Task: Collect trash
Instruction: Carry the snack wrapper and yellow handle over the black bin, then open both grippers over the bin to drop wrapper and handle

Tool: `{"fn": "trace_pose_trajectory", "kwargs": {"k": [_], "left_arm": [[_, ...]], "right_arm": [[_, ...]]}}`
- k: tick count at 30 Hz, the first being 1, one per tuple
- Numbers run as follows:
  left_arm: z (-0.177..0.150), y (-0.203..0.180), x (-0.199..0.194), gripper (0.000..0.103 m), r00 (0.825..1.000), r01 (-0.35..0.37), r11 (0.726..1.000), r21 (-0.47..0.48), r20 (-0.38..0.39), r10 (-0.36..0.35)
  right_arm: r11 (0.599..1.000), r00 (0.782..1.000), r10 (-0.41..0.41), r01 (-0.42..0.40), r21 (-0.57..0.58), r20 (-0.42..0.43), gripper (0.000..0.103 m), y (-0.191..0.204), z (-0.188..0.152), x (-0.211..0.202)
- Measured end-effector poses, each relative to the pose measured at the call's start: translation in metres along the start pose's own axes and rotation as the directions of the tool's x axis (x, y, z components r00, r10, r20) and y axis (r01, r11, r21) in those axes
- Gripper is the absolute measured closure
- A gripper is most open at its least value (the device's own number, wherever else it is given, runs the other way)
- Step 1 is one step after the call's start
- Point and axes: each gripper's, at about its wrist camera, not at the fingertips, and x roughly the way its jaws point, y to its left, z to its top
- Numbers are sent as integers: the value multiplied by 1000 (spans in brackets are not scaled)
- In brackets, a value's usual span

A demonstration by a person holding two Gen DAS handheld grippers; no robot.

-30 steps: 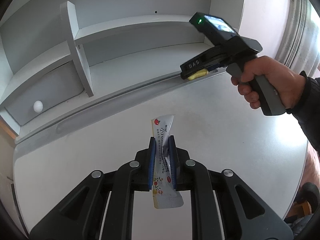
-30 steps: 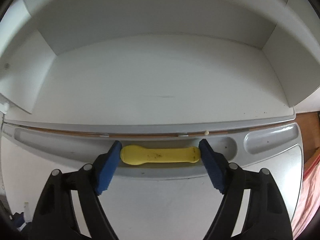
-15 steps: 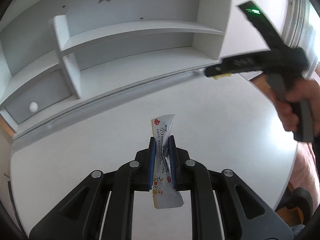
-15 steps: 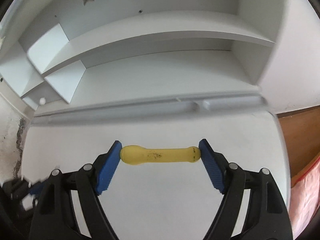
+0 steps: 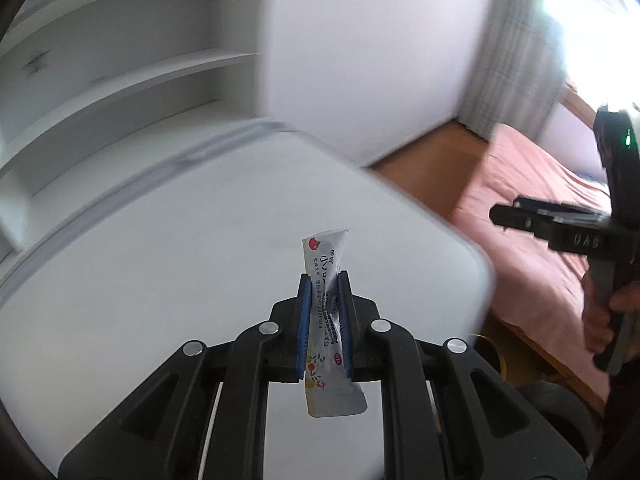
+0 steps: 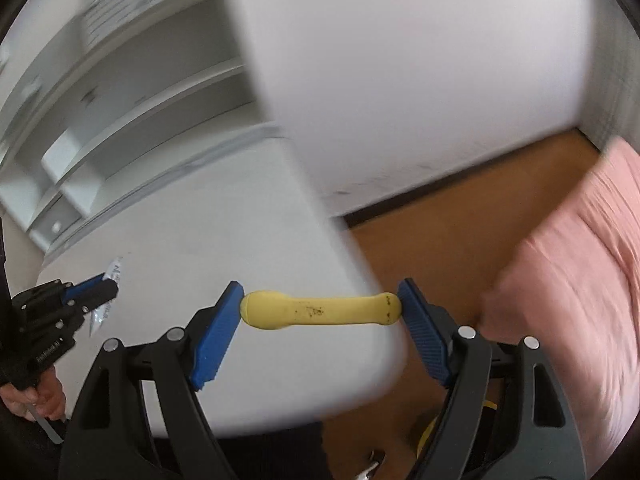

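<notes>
Trash here is two pieces, each already off the surface [image 5: 168,264]: a slim printed sachet [image 5: 326,320], white with small red fruit art and dark lettering, torn at the top, stands upright between the pads of the left tongs [image 5: 324,322], which are clamped flat on its middle. A yellow, stained, bone-shaped piece [image 6: 320,311] spans the right tongs [image 6: 320,320] end to end, clamped by its rounded tips. That end-on hold looks slippery to me, so the carry should stay level and smooth, without twisting. Beyond the right tongs lie the surface's corner, wood floor [image 6: 460,216] and a pink bed [image 6: 576,272]. A yellow rim [image 6: 426,436] below them may be the bin; I cannot tell.
</notes>
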Motion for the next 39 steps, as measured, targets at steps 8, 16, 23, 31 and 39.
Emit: {"fn": "trace_pose_trajectory", "kwargs": {"k": [8,16,23,31,39], "left_arm": [[-5,-168,60,91,968,248,946,210,-75,-238],[-41,-278,121,91,920,382,864,327,-226,-321],[-62,-317,162,91,896,410,846,341,-325,-303],[-72,-338,187,91,880,418,840,346,-385,-279],[-82,-355,197,91,860,445,820,360,-427,-279]], "right_arm": [[934,986,-168,160,321,-2,26,-174,-112,-65],[823,965,-202,261,505,-169,26,-280,-210,-60],[781,962,-125,247,573,-245,26,-312,-253,-20],[754,967,-82,218,619,-240,14,-330,-270,-12],[740,977,-80,191,645,-198,13,-334,-267,-20]]}}
